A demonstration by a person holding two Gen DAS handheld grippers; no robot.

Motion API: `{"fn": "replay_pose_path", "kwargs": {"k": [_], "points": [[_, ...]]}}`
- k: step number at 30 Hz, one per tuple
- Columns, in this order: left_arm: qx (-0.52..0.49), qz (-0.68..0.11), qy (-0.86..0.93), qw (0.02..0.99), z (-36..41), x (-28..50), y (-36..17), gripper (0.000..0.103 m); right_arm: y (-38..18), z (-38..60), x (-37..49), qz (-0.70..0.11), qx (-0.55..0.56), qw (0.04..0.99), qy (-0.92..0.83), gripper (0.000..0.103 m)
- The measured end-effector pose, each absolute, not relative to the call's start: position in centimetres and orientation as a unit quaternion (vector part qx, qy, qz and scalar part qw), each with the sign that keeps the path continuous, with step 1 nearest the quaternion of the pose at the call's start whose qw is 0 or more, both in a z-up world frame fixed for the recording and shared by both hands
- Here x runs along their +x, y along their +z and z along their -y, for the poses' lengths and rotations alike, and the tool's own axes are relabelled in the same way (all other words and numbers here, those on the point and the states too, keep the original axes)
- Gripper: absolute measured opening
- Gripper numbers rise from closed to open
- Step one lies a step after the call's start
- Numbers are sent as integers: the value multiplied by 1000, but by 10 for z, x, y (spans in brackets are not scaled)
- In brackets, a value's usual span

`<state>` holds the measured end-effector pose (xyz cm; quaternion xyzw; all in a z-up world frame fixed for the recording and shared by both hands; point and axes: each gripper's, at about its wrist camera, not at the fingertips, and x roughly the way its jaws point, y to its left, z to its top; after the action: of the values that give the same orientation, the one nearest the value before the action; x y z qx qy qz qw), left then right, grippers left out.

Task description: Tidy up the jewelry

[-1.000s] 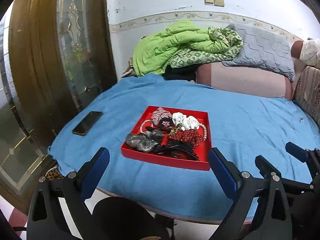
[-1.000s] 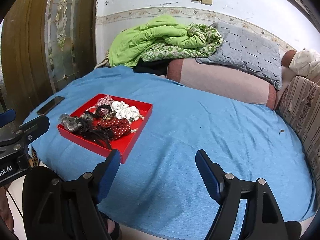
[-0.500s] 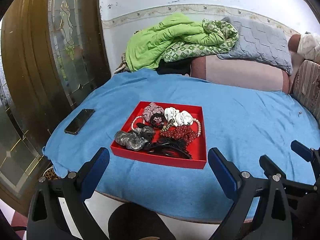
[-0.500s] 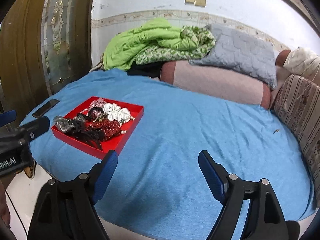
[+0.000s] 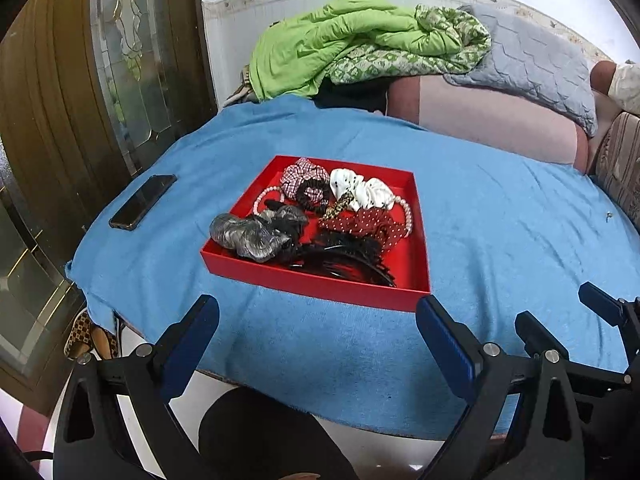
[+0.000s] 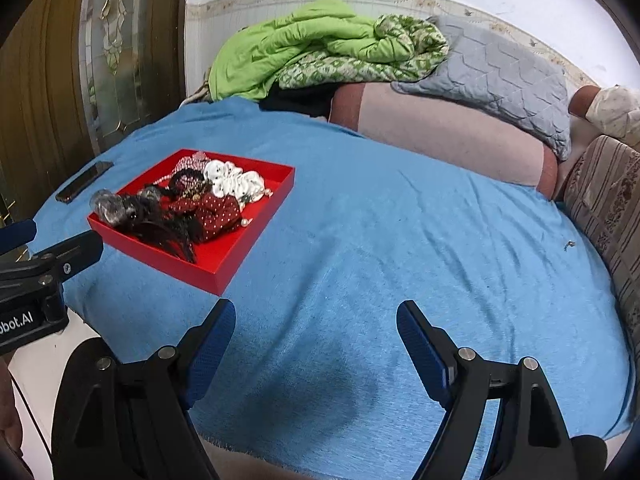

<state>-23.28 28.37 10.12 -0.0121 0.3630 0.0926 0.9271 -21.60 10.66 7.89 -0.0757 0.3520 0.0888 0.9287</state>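
Observation:
A red tray (image 5: pixel 312 284) lies on the blue bed cover (image 5: pixel 500 220). It holds a grey scrunchie (image 5: pixel 248 236), a white dotted scrunchie (image 5: pixel 360 190), a red dotted scrunchie (image 5: pixel 360 224), a checked scrunchie (image 5: pixel 300 172), black hair hoops (image 5: pixel 352 260) and a pearl string (image 5: pixel 406 216). My left gripper (image 5: pixel 318 316) hangs open just short of the tray's near wall, nothing between its fingers. My right gripper (image 6: pixel 316 316) is open and empty over bare cover, to the right of the tray (image 6: pixel 160 258).
A black phone (image 5: pixel 142 202) lies on the cover left of the tray. A green quilt (image 5: pixel 340 40), a grey pillow (image 5: pixel 528 68) and a pink bolster (image 5: pixel 480 120) are piled at the back. A glass-panelled door (image 5: pixel 80 100) stands at the left, with a patterned slipper (image 5: pixel 86 336) on the floor.
Both grippers have sunk and come closer to the bed, so the tray looks larger. The right jaws stand slightly wider. Nothing in the tray has moved.

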Motion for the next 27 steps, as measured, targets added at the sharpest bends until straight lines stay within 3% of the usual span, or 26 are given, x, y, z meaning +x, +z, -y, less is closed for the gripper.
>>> {"fn": "replay_pose_path", "kwargs": {"k": [8,27], "points": [[-10,-378,86,922,-286,-224,87,98,65,-108,-208,-373,-81,921,85,87],[-29,-361,84,928,-307,-230,93,98,91,-141,-196,-329,-107,933,97,87]]}}
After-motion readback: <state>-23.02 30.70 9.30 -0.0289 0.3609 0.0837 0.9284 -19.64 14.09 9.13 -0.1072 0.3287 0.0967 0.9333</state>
